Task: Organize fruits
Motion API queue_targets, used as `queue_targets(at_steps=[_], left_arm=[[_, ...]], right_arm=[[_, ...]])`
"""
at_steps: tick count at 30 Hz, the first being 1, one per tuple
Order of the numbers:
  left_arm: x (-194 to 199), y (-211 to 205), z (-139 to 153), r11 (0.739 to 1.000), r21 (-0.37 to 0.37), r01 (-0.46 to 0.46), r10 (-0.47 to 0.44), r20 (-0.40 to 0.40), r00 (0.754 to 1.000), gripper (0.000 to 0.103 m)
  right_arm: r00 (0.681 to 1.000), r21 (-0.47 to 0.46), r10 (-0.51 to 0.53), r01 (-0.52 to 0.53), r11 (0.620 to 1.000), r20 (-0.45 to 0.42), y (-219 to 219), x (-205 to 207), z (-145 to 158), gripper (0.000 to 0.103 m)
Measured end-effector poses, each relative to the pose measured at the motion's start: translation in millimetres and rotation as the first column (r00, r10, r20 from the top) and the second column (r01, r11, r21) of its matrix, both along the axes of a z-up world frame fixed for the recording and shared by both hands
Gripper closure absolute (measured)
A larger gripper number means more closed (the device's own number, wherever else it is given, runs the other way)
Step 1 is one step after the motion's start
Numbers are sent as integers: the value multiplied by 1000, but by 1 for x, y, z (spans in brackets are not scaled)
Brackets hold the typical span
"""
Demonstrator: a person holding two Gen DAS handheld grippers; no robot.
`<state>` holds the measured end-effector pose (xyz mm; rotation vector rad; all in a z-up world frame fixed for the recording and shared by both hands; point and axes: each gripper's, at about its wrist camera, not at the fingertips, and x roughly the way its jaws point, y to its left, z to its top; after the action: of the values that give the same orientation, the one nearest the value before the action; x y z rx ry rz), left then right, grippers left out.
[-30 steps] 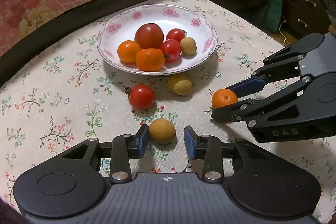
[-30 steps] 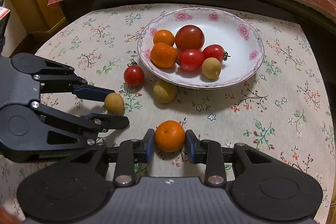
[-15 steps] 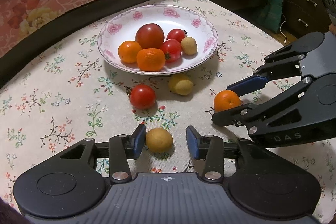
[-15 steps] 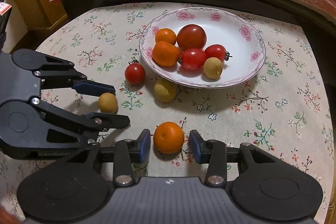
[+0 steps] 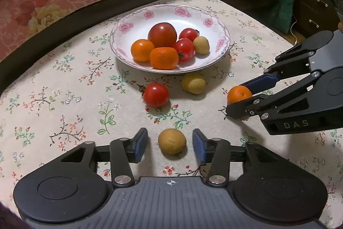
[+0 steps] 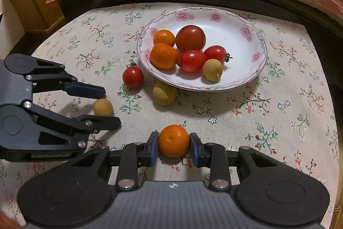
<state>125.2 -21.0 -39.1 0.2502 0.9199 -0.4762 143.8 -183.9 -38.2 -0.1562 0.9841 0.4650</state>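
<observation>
The left gripper stood wide open around a small yellow-brown fruit on the flowered tablecloth, with clear gaps on both sides of it. The right gripper had its blue pads pressed against the sides of an orange that rested on the cloth. Beyond them sat a white plate with pink flowers, holding two oranges, three tomatoes and one small yellow fruit. A loose tomato and a yellow fruit lay just beside the plate's near rim.
</observation>
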Motion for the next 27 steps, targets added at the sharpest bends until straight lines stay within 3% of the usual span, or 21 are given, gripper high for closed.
queue_targets(at_steps=[6,12,27], left_arm=[[-2,-2,-3,1000,4,8,-8,-11,1000,48],[-4,-2,-1,1000,5,6,-6,-8,1000,68],[3,-1,16,999,-35,-16,17,25,1000,68]], right_arm=[[1000,2,-1,1,1000,0,0,0,-1,72],[1000,0,-5,5,1000,4,0,0,-1,72],[999,37,-20,18,999,42,1,1,14,72]])
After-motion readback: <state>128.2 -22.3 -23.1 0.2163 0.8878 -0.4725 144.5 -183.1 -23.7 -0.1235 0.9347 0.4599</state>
